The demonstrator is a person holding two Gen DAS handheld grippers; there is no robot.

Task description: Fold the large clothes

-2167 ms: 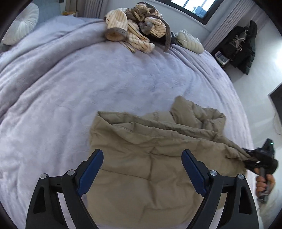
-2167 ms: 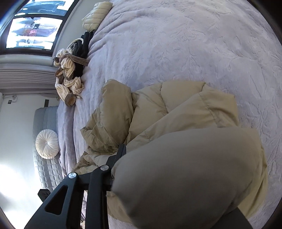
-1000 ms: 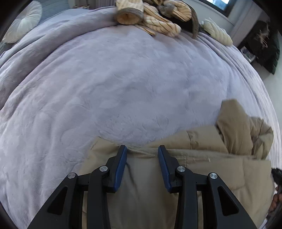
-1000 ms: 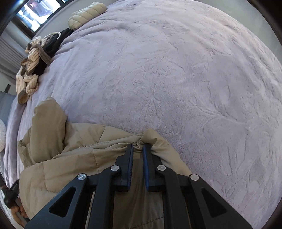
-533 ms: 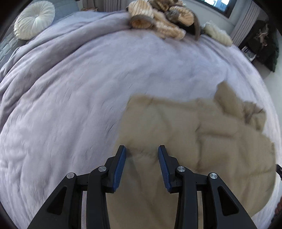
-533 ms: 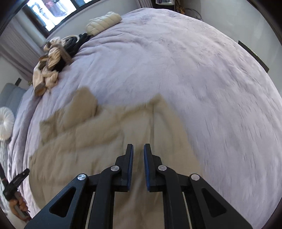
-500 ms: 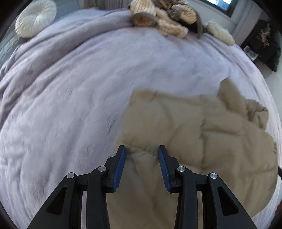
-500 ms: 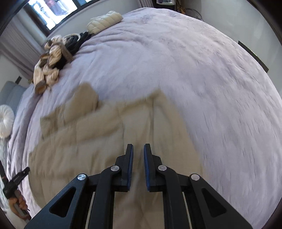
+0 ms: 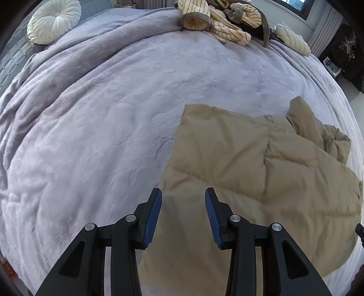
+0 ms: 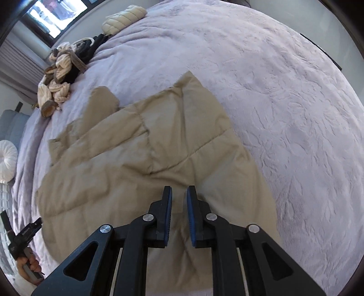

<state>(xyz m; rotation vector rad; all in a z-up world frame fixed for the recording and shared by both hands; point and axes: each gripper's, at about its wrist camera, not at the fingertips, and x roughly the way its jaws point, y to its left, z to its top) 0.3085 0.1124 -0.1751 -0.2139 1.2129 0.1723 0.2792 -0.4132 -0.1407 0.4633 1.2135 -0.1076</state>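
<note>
A tan puffer jacket lies folded over on the lilac bed cover, its hood bunched at the far right. My left gripper hovers above the jacket's near left edge; its jaws are opening with nothing between the blue pads. In the right wrist view the same jacket spreads out to the left. My right gripper hangs over its near part with only a narrow gap, jaws opening, no cloth pinched. The left gripper and the hand holding it show at the lower left.
A pile of striped cream and dark clothes sits at the bed's far edge, next to a ribbed cream cushion. A round white pillow lies at the far left. Bare bed cover stretches right of the jacket.
Both grippers held the jacket's folded edge a second ago. They have let go, drawn back and risen, and the jacket now lies flat on the bed.
</note>
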